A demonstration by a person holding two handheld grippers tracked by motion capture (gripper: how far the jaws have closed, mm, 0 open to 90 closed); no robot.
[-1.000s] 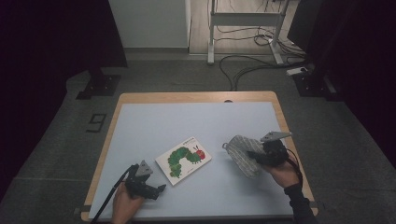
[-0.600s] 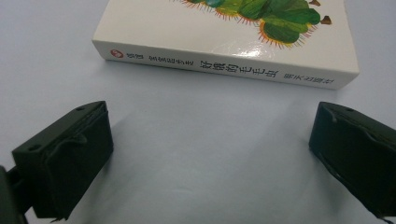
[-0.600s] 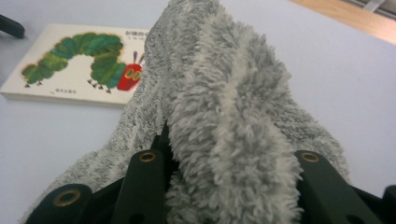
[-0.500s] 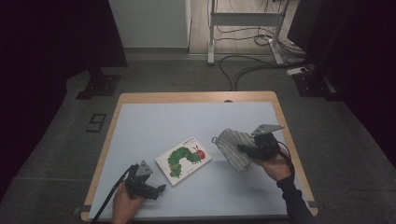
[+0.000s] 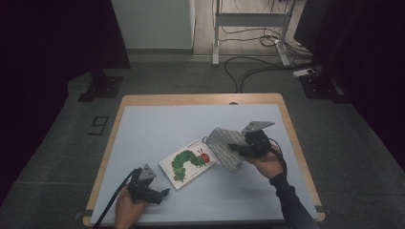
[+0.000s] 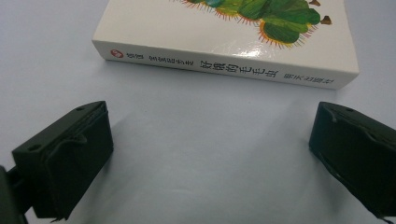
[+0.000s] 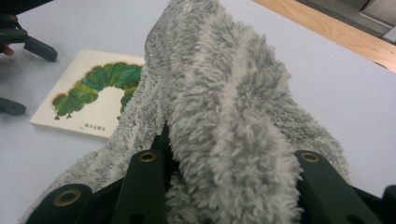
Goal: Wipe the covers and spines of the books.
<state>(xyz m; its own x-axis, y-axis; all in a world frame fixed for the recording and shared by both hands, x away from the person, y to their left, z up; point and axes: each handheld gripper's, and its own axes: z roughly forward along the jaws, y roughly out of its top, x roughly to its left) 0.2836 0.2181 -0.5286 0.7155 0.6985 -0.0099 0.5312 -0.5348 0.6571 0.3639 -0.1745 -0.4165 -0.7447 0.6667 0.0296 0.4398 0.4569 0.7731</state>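
The book lies flat near the middle of the pale blue counter, its white cover showing a green caterpillar with a red head. Its spine, seen in the left claw view, carries a small red round mark and a line of black Chinese characters; I cannot make them out surely enough to quote.

The right claw sits at about 3 o'clock from the book, pinching a fluffy grey striped cloth. In the right claw view the cloth bunches up between the two black jaws and drapes forward toward the book. From above, the cloth's near edge lies just beside the book's right corner; whether they touch I cannot tell. The right hand comes in from 5 o'clock, forearm sleeved in black.

The left claw rests at about 7 o'clock from the book, jaws spread wide with nothing between them, pointing at the spine. The left hand grips it from the counter's near edge.
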